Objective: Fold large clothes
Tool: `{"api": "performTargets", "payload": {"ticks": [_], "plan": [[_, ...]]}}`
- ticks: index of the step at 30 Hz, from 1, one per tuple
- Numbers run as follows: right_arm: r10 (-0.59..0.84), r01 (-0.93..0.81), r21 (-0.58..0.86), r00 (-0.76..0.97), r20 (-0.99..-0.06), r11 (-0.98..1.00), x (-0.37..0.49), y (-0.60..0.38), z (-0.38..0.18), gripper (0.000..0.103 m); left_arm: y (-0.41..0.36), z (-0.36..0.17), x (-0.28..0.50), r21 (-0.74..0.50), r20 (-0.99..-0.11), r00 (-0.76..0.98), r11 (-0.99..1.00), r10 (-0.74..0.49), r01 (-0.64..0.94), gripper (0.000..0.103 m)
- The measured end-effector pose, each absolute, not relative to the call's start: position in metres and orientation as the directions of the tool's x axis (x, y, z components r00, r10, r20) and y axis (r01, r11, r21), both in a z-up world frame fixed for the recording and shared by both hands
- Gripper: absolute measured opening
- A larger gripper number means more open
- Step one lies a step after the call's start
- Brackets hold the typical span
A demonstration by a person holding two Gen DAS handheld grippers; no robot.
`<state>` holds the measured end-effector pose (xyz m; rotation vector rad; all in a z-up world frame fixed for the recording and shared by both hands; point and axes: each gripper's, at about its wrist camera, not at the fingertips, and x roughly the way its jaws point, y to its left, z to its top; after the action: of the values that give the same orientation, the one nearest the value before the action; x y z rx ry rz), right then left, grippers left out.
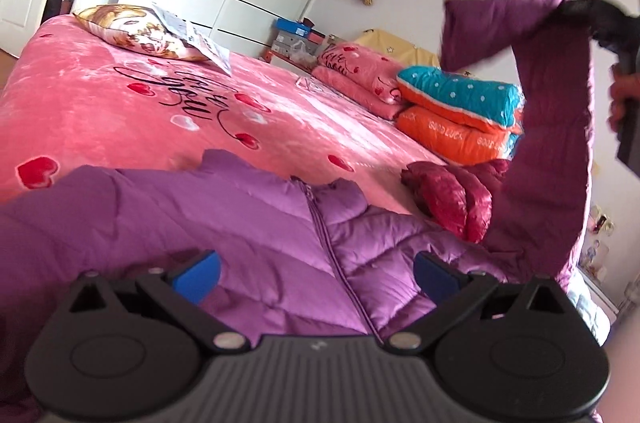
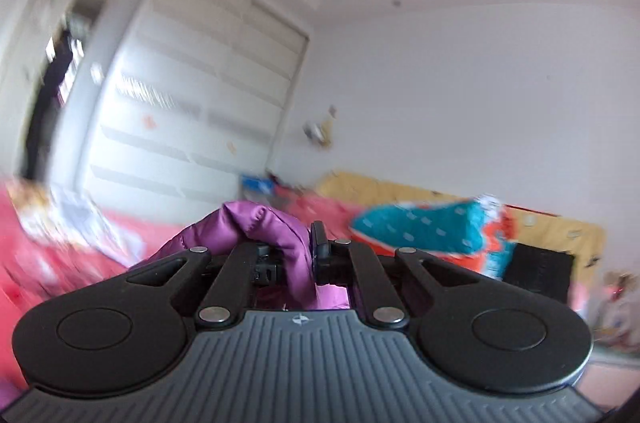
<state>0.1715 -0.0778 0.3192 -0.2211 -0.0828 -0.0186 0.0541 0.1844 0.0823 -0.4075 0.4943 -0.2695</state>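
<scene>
1. Left hand-held gripper [image 1: 316, 273]: jaws standing wide apart, blue pads [image 1: 200, 275] gripping nothing; hovering just above the purple puffer jacket [image 1: 248, 223].
2. Jacket body lying spread on the pink bed [image 1: 100, 103], directly under & ahead of the left hand-held gripper, zip running between its fingers.
3. Right hand-held gripper [image 2: 298, 255]: clenched on the jacket sleeve [image 2: 256, 223], fabric bunching between the jaws.
4. From the left cam, the sleeve is hanging raised, up & to the right of the left hand-held gripper.
5. Red garment [image 1: 452, 195] lying ahead-right of the left hand-held gripper, beside the jacket.
6. Teal/orange quilts [image 1: 460, 111] stacked beyond it.
7. Right cam is motion-blurred.
</scene>
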Motion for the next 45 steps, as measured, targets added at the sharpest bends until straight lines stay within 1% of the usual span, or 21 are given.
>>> {"api": "performTargets", "payload": {"ticks": [3, 6, 9, 11, 13, 17, 21, 23, 24, 25, 26, 28, 30, 32, 34, 35, 41, 44, 45], "plan": [[0.112, -0.101, -0.164, 0.992, 0.057, 0.981, 0.147, -0.070, 0.317, 0.007, 0.199, 0.083, 0.053, -0.523, -0.372, 0.850, 0.841, -0.372, 0.138, 0.102], [0.210, -0.209, -0.147, 0.978, -0.006, 0.967, 0.129, -0.067, 0.296, 0.007, 0.219, 0.081, 0.051, -0.621, -0.326, 0.856, 0.773, -0.401, 0.126, 0.102], [0.286, -0.303, -0.131, 0.949, -0.129, 0.944, 0.128, -0.063, 0.266, 0.007, 0.232, 0.081, 0.048, -0.677, -0.275, 0.859, 0.721, -0.432, 0.145, 0.102], [0.338, -0.368, -0.099, 0.911, -0.236, 0.924, 0.122, -0.059, 0.237, 0.007, 0.237, 0.081, 0.046, -0.693, -0.249, 0.857, 0.702, -0.450, 0.167, 0.102], [0.363, -0.409, -0.084, 0.874, -0.322, 0.909, 0.118, -0.055, 0.208, 0.007, 0.239, 0.082, 0.043, -0.691, -0.230, 0.852, 0.696, -0.470, 0.197, 0.102], [0.363, -0.413, -0.024, 0.827, -0.429, 0.911, 0.111, -0.053, 0.163, 0.008, 0.237, 0.084, 0.041, -0.656, -0.234, 0.843, 0.718, -0.485, 0.231, 0.102], [0.332, -0.371, 0.012, 0.816, -0.473, 0.928, 0.105, -0.059, 0.142, 0.008, 0.235, 0.081, 0.045, -0.645, -0.264, 0.823, 0.727, -0.503, 0.237, 0.102], [0.306, -0.361, -0.014, 0.812, -0.497, 0.933, 0.109, -0.058, 0.143, 0.009, 0.232, 0.079, 0.047, -0.648, -0.287, 0.805, 0.724, -0.519, 0.236, 0.102], [0.267, -0.342, -0.055, 0.815, -0.515, 0.938, 0.107, -0.056, 0.143, 0.009, 0.229, 0.078, 0.049, -0.645, -0.296, 0.800, 0.727, -0.523, 0.237, 0.102], [0.234, -0.325, -0.083, 0.813, -0.533, 0.942, 0.105, -0.056, 0.140, 0.009, 0.227, 0.077, 0.049, -0.637, -0.303, 0.794, 0.732, -0.528, 0.244, 0.102], [0.219, -0.312, -0.078, 0.804, -0.553, 0.947, 0.107, -0.061, 0.136, 0.009, 0.224, 0.078, 0.048, -0.620, -0.311, 0.787, 0.741, -0.533, 0.257, 0.102], [0.204, -0.264, -0.019, 0.786, -0.584, 0.964, 0.101, -0.070, 0.127, 0.010, 0.213, 0.080, 0.046, -0.565, -0.325, 0.769, 0.765, -0.550, 0.308, 0.102], [0.239, -0.230, 0.093, 0.760, -0.604, 0.969, 0.110, -0.076, 0.124, 0.010, 0.201, 0.082, 0.044, -0.506, -0.346, 0.751, 0.786, -0.562, 0.355, 0.102], [0.294, -0.224, 0.190, 0.741, -0.603, 0.956, 0.113, -0.083, 0.125, 0.010, 0.188, 0.083, 0.041, -0.448, -0.363, 0.729, 0.794, -0.581, 0.410, 0.102], [0.339, -0.245, 0.235, 0.720, -0.606, 0.941, 0.114, -0.084, 0.128, 0.013, 0.178, 0.083, 0.038, -0.395, -0.371, 0.716, 0.799, -0.591, 0.454, 0.102], [0.360, -0.261, 0.249, 0.708, -0.607, 0.933, 0.113, -0.088, 0.131, 0.016, 0.173, 0.083, 0.037, -0.365, -0.376, 0.715, 0.804, -0.589, 0.470, 0.102], [0.443, -0.318, 0.310, 0.677, -0.587, 0.896, 0.109, -0.095, 0.135, 0.018, 0.152, 0.077, 0.038, -0.213, -0.443, 0.745, 0.866, -0.499, 0.454, 0.102], [0.451, -0.338, 0.299, 0.677, -0.582, 0.892, 0.101, -0.096, 0.138, 0.020, 0.144, 0.078, 0.038, -0.156, -0.448, 0.770, 0.888, -0.455, 0.433, 0.102], [0.452, -0.345, 0.292, 0.676, -0.582, 0.892, 0.099, -0.098, 0.142, 0.022, 0.141, 0.078, 0.038, -0.138, -0.448, 0.776, 0.892, -0.444, 0.431, 0.099]]}}
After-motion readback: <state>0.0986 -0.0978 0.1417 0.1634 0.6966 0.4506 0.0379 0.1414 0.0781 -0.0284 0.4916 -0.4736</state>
